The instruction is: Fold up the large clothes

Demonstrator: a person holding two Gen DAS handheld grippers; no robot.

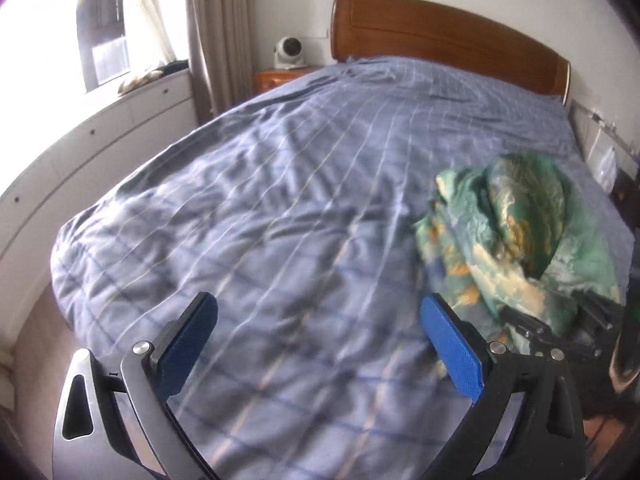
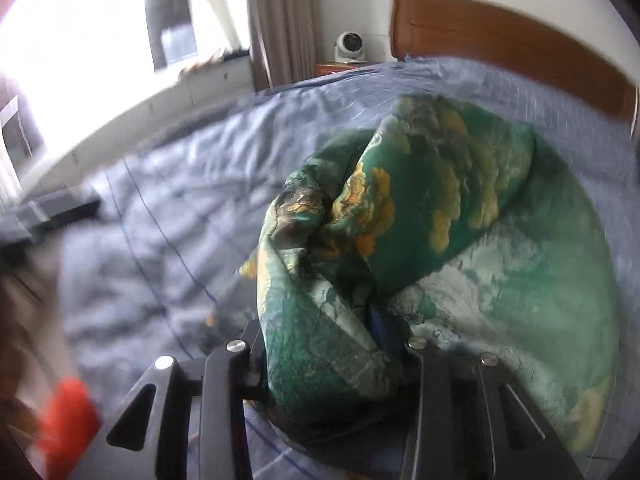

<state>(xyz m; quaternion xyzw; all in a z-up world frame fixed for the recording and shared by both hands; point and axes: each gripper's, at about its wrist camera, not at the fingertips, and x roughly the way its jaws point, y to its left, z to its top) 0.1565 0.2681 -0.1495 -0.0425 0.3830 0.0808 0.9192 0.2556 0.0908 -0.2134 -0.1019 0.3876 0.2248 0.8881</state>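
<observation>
Between right tongs (image 2: 320, 360): green printed garment (image 2: 420, 216), gripped, bunched on bed (image 1: 260, 200). Left tongs (image 1: 318, 344): spread wide, empty. Nothing folded yet.

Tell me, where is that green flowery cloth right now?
The green cloth lies bunched on the blue bedspread, on its right side below the wooden headboard, with one fold clamped in the right tool.

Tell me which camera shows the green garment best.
The right wrist view: the green garment fills the frame, bunched in the right gripper. The left wrist view shows it smaller, crumpled at the bed's right side.
</observation>
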